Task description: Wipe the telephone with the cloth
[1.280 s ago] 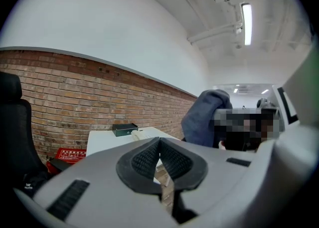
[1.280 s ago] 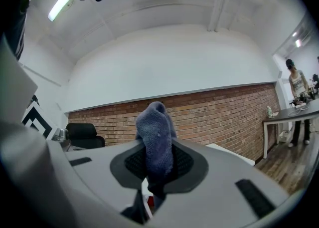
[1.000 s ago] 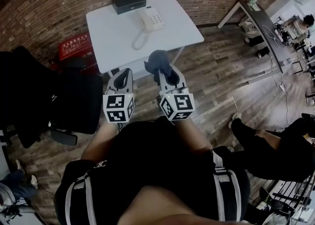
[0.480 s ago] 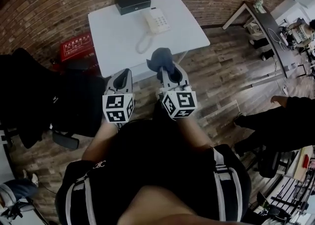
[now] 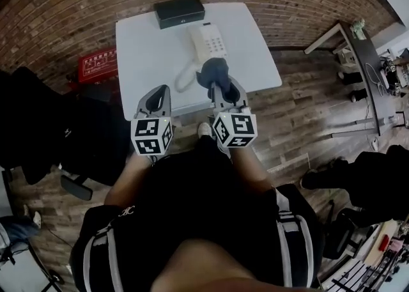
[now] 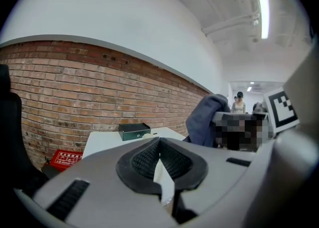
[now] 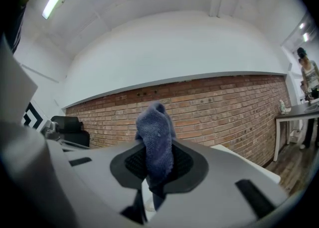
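Note:
A white telephone (image 5: 207, 43) with a curled cord (image 5: 183, 77) lies on the white table (image 5: 147, 41) near its far side. My right gripper (image 5: 220, 87) is shut on a blue-grey cloth (image 5: 214, 72), which bunches up above the jaws over the table's front edge; the cloth (image 7: 155, 142) fills the middle of the right gripper view. My left gripper (image 5: 157, 98) is at the table's front edge, left of the right one, its jaws closed with nothing between them. The cloth (image 6: 203, 120) also shows at the right of the left gripper view.
A black box (image 5: 179, 11) sits at the table's far edge against the brick wall. A red crate (image 5: 97, 63) stands on the floor to the left, beside a black chair (image 5: 45, 124). A person's dark legs (image 5: 358, 169) are at the right on the wooden floor.
Both grippers have moved forward to the table's front edge, and the cloth now hangs over the tabletop just short of the telephone. The bystander at the right has shifted.

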